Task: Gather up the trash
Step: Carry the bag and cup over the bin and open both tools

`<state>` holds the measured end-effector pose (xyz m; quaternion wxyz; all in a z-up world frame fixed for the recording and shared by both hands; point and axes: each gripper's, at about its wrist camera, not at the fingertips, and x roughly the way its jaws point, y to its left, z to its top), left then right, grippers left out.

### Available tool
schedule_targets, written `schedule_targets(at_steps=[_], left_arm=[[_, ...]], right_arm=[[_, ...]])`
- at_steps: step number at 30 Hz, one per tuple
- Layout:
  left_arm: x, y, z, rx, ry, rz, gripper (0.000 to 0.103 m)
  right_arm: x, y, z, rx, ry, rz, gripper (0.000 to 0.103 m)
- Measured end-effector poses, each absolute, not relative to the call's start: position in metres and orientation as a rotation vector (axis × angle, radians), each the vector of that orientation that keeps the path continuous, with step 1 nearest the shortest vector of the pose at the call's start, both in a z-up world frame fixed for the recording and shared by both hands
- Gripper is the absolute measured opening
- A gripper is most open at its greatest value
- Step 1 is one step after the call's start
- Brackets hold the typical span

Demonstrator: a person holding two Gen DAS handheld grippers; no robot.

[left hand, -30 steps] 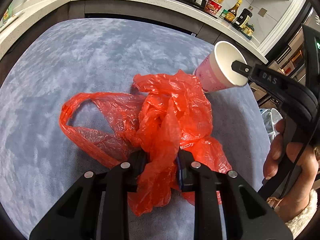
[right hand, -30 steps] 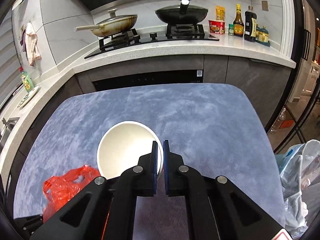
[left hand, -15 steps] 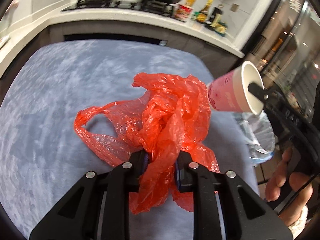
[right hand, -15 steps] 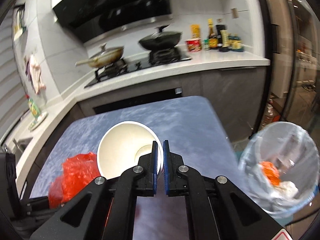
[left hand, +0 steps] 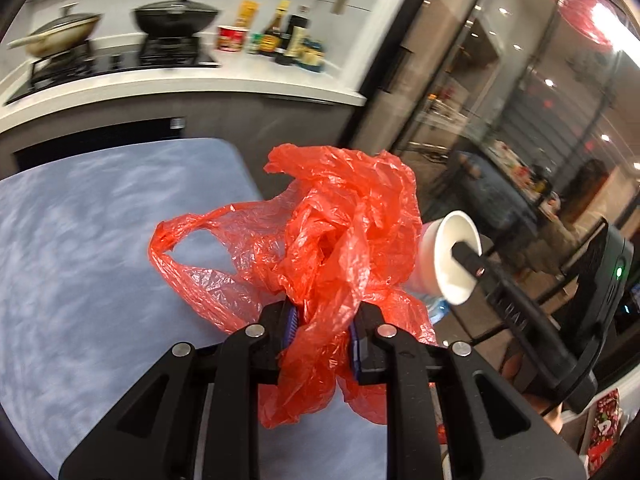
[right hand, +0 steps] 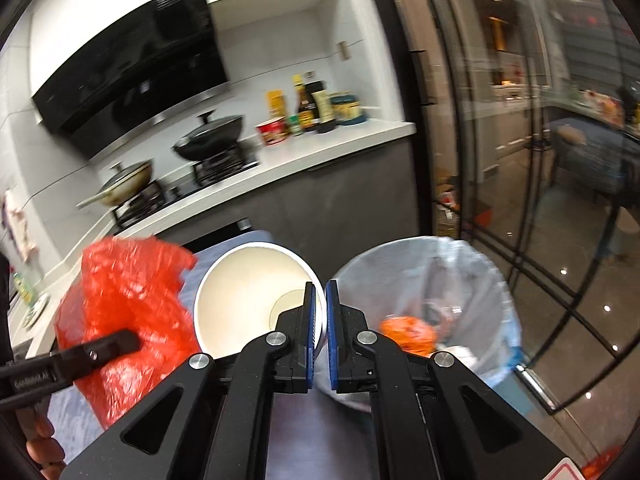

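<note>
the left gripper (left hand: 322, 330) has its fingers a little apart, clamped on a bunched fold of the red plastic bag (left hand: 340, 236), which billows up ahead of the fingertips, one handle looping off to their left. the right gripper (right hand: 320, 320) has its fingers pressed nearly together on the rim of the paper cup (right hand: 252, 300), one finger inside. just right of those fingers sits the lined trash bin (right hand: 472, 280), its contents blurred, its near edge hidden.
</note>
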<state>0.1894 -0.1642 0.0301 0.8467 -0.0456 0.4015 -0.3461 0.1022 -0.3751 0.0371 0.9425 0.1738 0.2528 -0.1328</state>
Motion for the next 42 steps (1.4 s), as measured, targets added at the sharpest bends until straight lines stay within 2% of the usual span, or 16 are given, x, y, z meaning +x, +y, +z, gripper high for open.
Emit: schedule_targets(at_steps=[7, 19, 42], left_arm=[[0.196, -0.238, 0.025, -0.058, 0.838, -0.807, 0.019], [0.212, -0.305, 0.004, 0.006, 0.847, -0.834, 0.019], [0.237, -0.373, -0.065, 0.125, 0.938, -0.84, 0.019]], right_arm=[[0.089, -0.424, 0.029, 0.361, 0.51, -0.355, 0.005], [0.089, -0.48, 0.009, 0.383, 0.531, -0.427, 0.005], [0.123, -0.517, -0.059, 0.419, 0.677, -0.465, 0.005]])
